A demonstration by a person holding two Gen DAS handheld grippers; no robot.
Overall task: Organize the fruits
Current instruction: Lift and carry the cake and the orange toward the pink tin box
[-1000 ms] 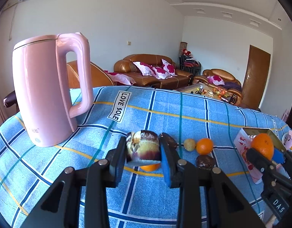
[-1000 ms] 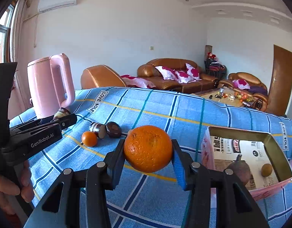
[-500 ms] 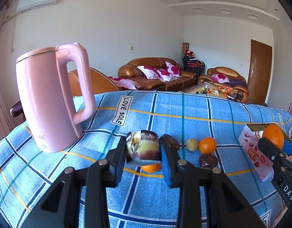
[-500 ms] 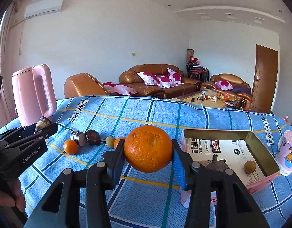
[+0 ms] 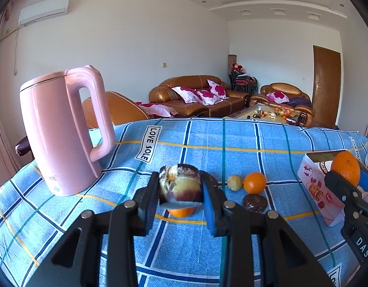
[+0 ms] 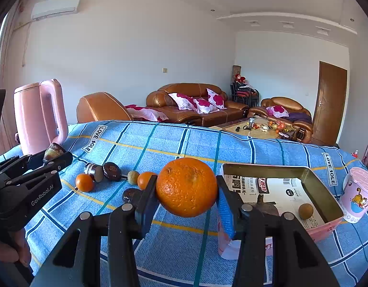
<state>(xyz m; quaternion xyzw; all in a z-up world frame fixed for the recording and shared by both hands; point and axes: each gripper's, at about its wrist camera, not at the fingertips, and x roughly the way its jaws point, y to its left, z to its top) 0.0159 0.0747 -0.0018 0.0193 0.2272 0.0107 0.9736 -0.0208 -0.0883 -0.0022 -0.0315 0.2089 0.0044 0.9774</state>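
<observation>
My left gripper (image 5: 180, 190) is shut on a halved dark purple fruit with pale flesh (image 5: 180, 186), held above the blue checked tablecloth (image 5: 184, 244). My right gripper (image 6: 186, 187) is shut on a large orange (image 6: 186, 187), held just left of the open pink box (image 6: 325, 196). The box holds a dark fruit (image 6: 267, 206) and a small brown round fruit (image 6: 305, 211). On the cloth lie small oranges (image 6: 84, 182), dark purple fruits (image 6: 112, 171) and a small yellowish fruit (image 6: 133, 177). The right gripper with its orange (image 5: 346, 168) shows at the right of the left wrist view.
A tall pink kettle (image 5: 61, 131) stands at the table's back left. A pink cup with a cartoon print (image 6: 357, 195) stands right of the box. Sofas and a coffee table lie beyond the table's far edge.
Both grippers have risen and pulled back a little, each keeping its fruit. The right gripper has swung right, bringing the whole box and the pink cup into its view.
</observation>
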